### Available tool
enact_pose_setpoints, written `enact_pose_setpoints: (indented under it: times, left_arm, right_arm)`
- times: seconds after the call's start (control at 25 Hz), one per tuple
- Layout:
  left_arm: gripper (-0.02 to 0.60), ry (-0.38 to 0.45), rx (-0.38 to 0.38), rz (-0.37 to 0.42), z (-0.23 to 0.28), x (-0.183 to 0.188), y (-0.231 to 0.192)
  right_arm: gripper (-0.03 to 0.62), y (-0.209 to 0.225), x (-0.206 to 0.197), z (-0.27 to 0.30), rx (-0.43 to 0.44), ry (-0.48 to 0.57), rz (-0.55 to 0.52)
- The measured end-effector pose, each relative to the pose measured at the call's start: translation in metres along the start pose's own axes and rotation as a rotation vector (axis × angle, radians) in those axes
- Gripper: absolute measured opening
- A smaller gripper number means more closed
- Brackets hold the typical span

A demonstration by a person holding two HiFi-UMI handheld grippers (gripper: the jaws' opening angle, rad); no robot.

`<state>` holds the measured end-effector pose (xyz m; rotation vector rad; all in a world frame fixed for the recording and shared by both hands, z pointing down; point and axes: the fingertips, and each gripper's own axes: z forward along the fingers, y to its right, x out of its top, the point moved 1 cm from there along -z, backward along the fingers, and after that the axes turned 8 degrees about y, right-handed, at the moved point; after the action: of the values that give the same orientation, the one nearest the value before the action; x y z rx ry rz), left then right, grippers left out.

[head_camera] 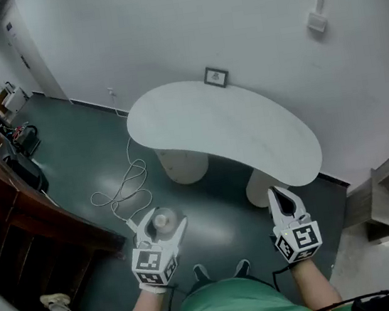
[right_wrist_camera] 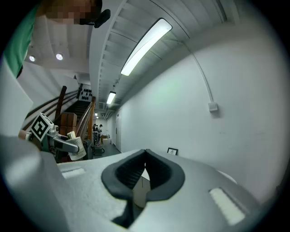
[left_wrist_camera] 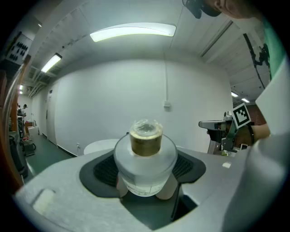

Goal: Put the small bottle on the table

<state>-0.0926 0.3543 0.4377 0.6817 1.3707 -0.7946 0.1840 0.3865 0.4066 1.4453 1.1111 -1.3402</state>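
One small bottle (left_wrist_camera: 145, 158) is clamped in the jaws of the left gripper (head_camera: 160, 224), short of the far table (head_camera: 227, 132), the right gripper (head_camera: 279, 195) being closed and empty; it could be dropped on the floor if the grip is loosened early.

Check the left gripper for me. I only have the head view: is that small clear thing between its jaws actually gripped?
Observer: Yes. In the left gripper view, the small clear plastic bottle with a brown neck stands upright in the left gripper, with a ribbed black pad on each side of its body.
Operator: Right gripper carrying anything?
Observer: No. The right gripper view shows the right gripper with its jaws together at the tips and nothing between them.
Operator: Bottle capped?
Observer: Something clear covers the top of the neck. I cannot tell whether it is a cap or film.
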Motion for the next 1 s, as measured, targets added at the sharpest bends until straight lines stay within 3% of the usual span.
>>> enact_pose_setpoints:
  times: [0.36,0.72,1.0]
  left_arm:
    - [0.345,-0.014,0.000,-0.001,-0.007,-0.003,-0.030]
    - [0.345,0.011,-0.017,0.015,-0.023,-0.010,-0.091]
    - [0.345,0.004,-0.014,-0.024,-0.030,-0.019,-0.115]
  right_arm:
    - [-0.003,-0.023,-0.001,0.022,-0.004,-0.009,-0.007]
    - [-0.002,-0.071,0.003,0.052,-0.013,0.048,0.020]
    - [-0.002,-0.094,0.000,0.063,-0.012,0.015,0.000]
